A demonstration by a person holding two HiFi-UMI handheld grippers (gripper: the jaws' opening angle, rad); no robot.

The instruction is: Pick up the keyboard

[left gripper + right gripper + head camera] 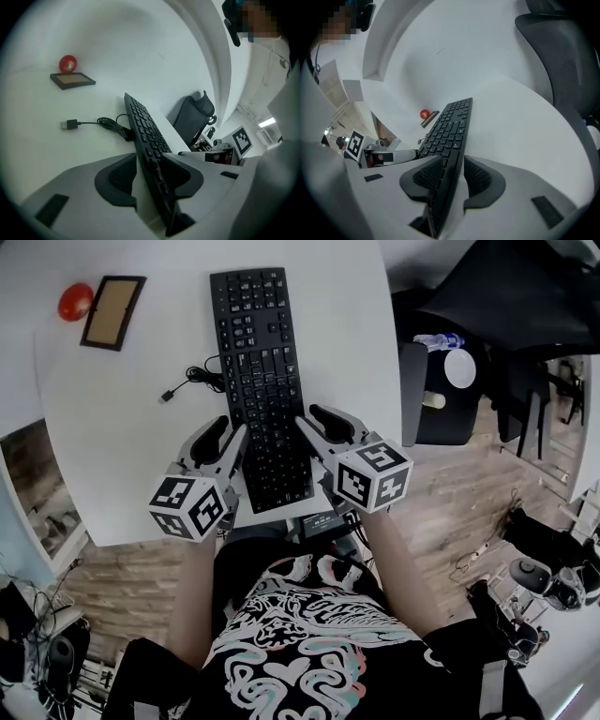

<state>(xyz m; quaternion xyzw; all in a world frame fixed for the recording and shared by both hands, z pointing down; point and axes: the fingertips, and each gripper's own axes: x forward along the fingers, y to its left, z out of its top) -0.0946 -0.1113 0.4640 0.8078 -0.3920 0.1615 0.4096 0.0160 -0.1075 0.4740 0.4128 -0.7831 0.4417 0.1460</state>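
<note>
A black keyboard [262, 362] lies lengthwise on the white table [122, 456], its near end close to the table's front edge. My left gripper [228, 434] stands at the keyboard's near left edge and my right gripper [317, 420] at its near right edge. In the left gripper view the keyboard [145, 136] runs between the jaws of the left gripper [147, 176], and a white gap shows beside the left pad [115, 176]. The right gripper [452, 176] straddles the other long edge of the keyboard [450, 131] in its own view, its pads not pressing.
The keyboard's cable ends in a loose USB plug [167, 397] on the table left of it. A red ball [75, 301] and a small framed board [112, 299] lie at the far left. A dark office chair [441, 381] stands right of the table.
</note>
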